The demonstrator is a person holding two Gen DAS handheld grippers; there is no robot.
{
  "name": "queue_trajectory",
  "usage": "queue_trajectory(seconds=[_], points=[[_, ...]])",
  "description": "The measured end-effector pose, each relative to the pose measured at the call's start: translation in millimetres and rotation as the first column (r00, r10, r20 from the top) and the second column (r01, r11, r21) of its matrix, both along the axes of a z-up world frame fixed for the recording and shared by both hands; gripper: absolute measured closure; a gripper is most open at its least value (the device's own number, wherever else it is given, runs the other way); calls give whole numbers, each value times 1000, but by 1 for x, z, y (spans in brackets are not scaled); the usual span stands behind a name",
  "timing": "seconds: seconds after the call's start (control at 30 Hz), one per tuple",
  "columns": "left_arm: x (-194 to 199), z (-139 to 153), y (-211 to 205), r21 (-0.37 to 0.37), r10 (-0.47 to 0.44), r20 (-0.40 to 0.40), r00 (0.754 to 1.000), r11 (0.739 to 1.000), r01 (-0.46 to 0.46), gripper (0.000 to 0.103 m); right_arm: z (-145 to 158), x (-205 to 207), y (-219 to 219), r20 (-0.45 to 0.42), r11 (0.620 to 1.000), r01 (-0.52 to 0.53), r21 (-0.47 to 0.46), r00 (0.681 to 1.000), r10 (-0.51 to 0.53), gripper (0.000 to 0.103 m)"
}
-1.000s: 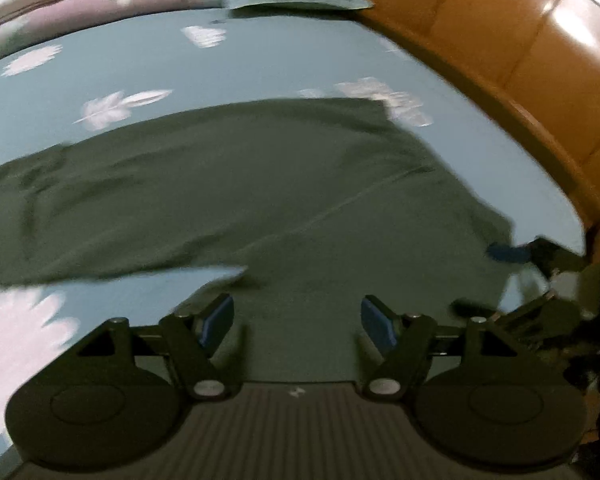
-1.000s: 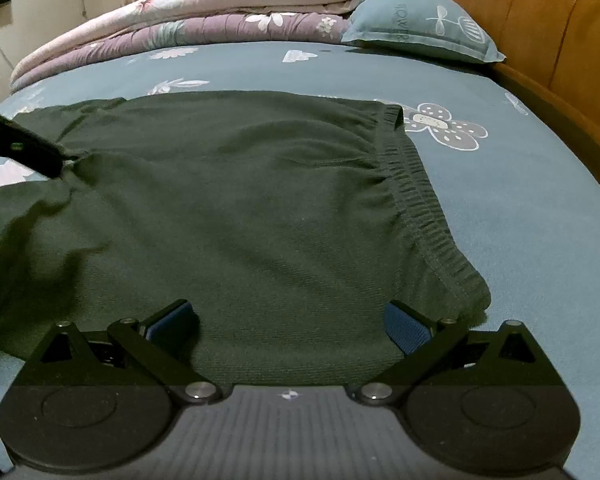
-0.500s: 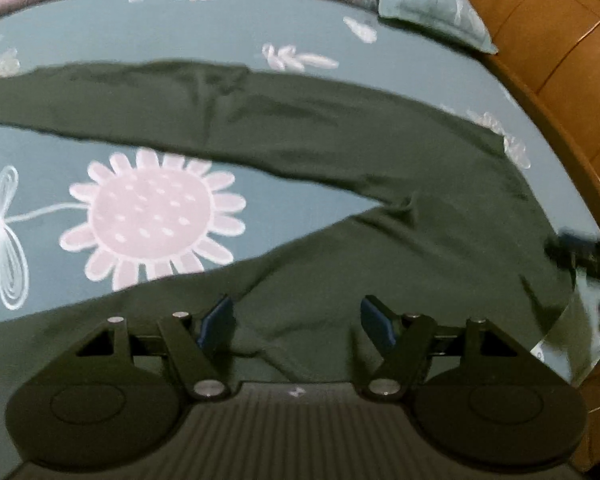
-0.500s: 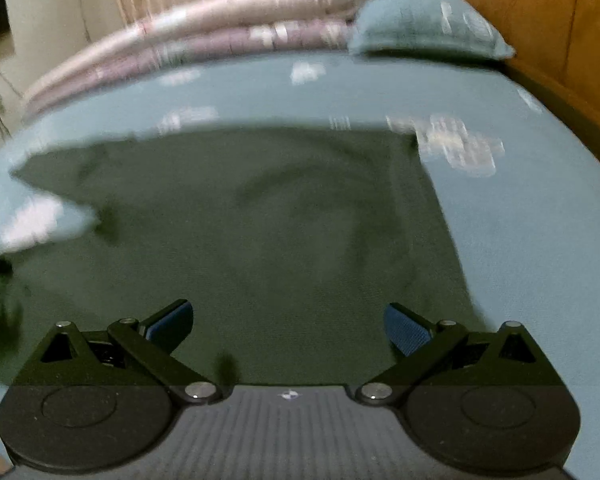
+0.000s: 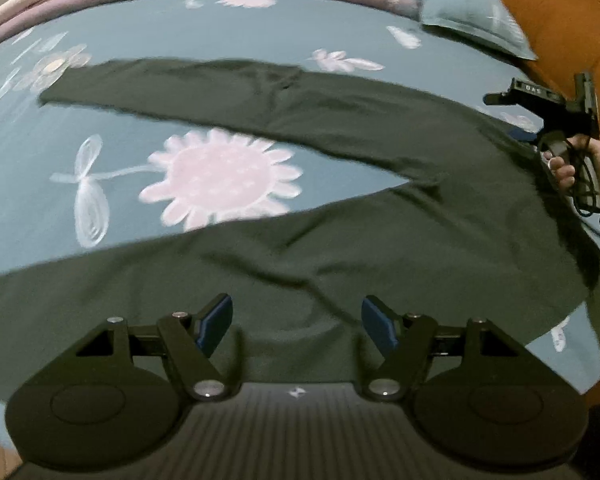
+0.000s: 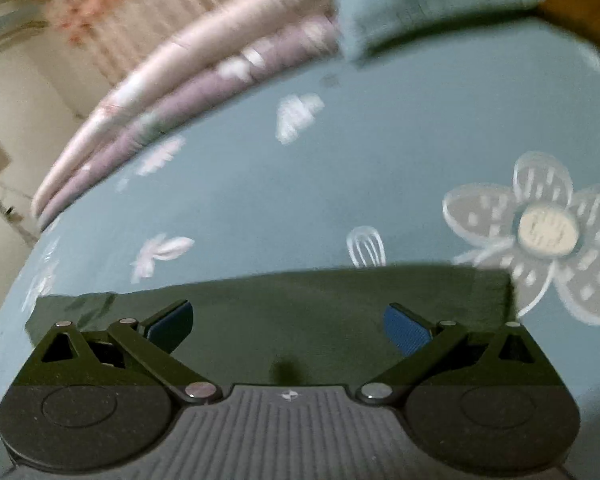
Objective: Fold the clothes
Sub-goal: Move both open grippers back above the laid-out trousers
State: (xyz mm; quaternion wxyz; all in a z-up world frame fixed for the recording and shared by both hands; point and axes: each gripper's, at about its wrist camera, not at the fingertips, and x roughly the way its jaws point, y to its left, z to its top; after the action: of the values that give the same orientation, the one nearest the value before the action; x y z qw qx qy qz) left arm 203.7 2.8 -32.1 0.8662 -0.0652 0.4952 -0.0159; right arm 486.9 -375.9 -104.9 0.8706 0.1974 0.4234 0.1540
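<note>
Both your grippers stand released, nothing between their pads: left gripper (image 5: 296, 320) over the dark green trousers (image 5: 380, 248) spread on the floral bedsheet (image 5: 140, 128), right gripper (image 6: 288, 324) at the waistband, three o'clock.

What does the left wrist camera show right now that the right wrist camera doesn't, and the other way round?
Only the left wrist view shows both legs of the dark green trousers spread in a V, the big pink flower print, the right gripper seen from outside in a hand, and the wooden headboard. Only the right wrist view shows the curtain and the wall. Both share the trousers, teal bedsheet, folded quilts and pillow; each shows its own gripper open.
</note>
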Motion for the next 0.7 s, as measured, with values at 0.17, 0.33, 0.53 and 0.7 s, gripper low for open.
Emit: queue_trajectory(seconds=[0.17, 0.33, 0.53, 0.7], points=[[-14, -7, 11, -1, 63, -34, 997, 998, -64, 31, -11, 27, 6, 37, 997, 38, -66, 999, -36, 0], [-18, -6, 18, -6, 83, -28, 996, 997, -83, 31, -8, 48, -2, 17, 997, 52, -53, 999, -52, 0], [-10, -5, 25, -13, 76, -11, 997, 997, -76, 31, 27, 13, -7, 38, 1000, 14, -12, 999, -14, 0], [-2, -7, 30, -3, 49, -12, 999, 999, -49, 30, 45, -51, 11, 43, 986, -148, -83, 987, 152, 0]])
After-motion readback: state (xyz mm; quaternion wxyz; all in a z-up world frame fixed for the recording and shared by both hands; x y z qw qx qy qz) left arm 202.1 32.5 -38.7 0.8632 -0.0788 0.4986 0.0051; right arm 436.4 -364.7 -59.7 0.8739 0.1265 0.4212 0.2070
